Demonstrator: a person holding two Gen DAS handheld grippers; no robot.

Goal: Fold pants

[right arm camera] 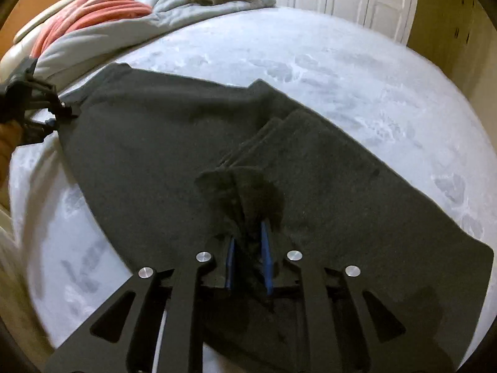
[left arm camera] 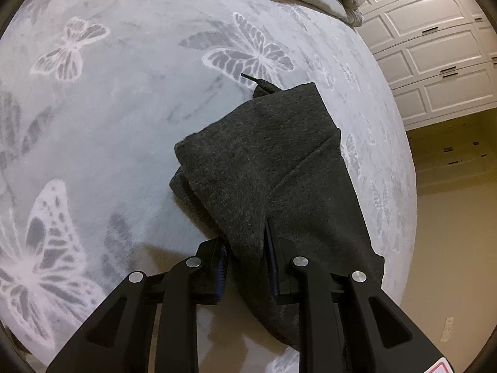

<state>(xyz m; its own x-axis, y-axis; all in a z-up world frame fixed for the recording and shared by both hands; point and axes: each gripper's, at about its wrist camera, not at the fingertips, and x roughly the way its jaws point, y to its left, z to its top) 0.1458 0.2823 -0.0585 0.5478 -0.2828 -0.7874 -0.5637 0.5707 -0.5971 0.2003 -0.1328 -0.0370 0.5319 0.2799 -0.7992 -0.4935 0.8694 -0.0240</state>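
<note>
Dark grey pants (left arm camera: pixel 267 143) lie on a pale bedspread with butterfly prints (left arm camera: pixel 124 99). A black drawstring tip (left arm camera: pixel 248 77) pokes out at their far end. My left gripper (left arm camera: pixel 247 245) is shut on a thick fold of the pants at the near edge. In the right wrist view the pants (right arm camera: pixel 149 143) spread wide, with a folded layer on top. My right gripper (right arm camera: pixel 248 248) stands over them, a bunched tuft of cloth loose between its blue pads (right arm camera: pixel 231 261). The left gripper (right arm camera: pixel 62 113) shows at the far left edge, holding the pants' corner.
A crumpled grey duvet (right arm camera: pixel 174 9) and a pink blanket (right arm camera: pixel 102 6) are piled at the head of the bed. White panelled closet doors (left arm camera: pixel 435 56) stand beyond the bed. Tan floor (left arm camera: pixel 450 217) runs along the bed's right edge.
</note>
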